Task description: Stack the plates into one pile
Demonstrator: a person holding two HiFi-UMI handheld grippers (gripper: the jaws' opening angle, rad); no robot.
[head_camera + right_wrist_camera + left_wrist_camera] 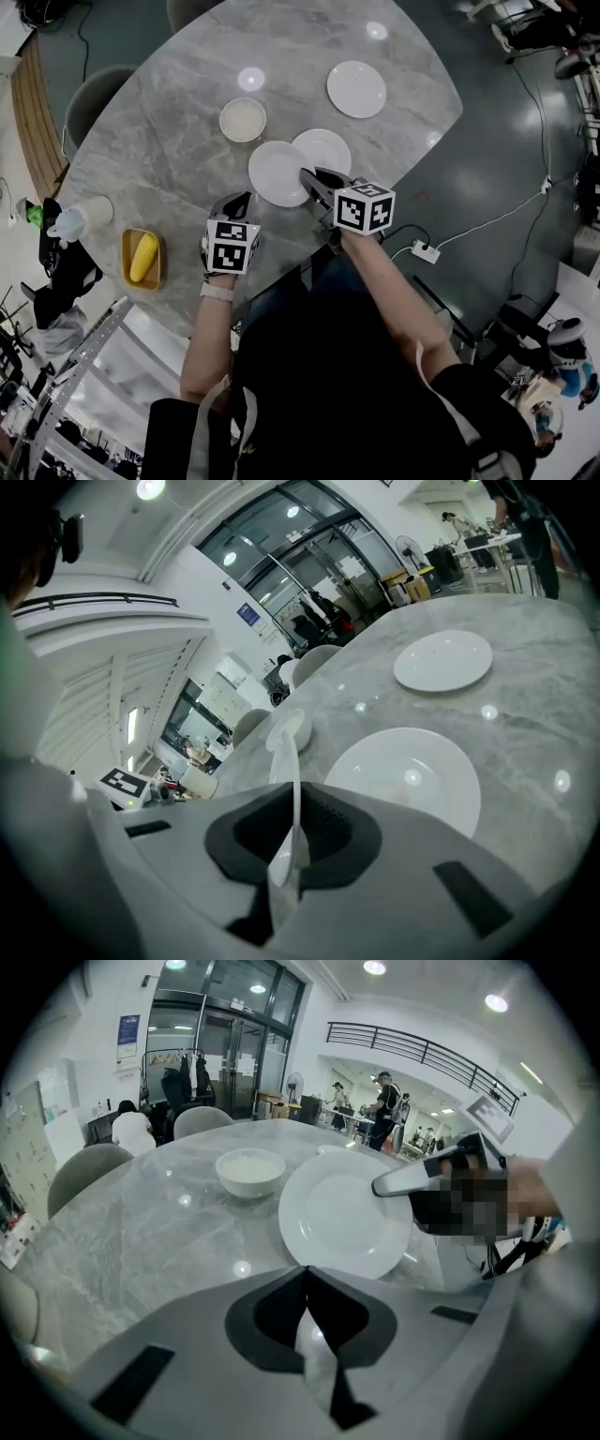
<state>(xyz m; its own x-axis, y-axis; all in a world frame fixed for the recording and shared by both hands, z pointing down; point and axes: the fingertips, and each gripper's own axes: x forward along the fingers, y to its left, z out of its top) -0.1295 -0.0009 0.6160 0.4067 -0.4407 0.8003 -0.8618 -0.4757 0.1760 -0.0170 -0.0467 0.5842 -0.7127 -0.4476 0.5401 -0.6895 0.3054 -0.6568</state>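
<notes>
Marble surface, near edge: a plate, pinched at its rim by the right gripper, sits beside a second plate. A third plate lies toward the far edge. Likely stiff, slick and chippable, so grip the rim firmly. The left gripper is pressed together, empty.

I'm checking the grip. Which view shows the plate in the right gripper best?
The left gripper view: the plate shows nearly its whole face, with the right gripper pinching its rim. The head view shows it from above, partly overlapping a second plate. The right gripper view shows only its edge between the jaws.
</notes>
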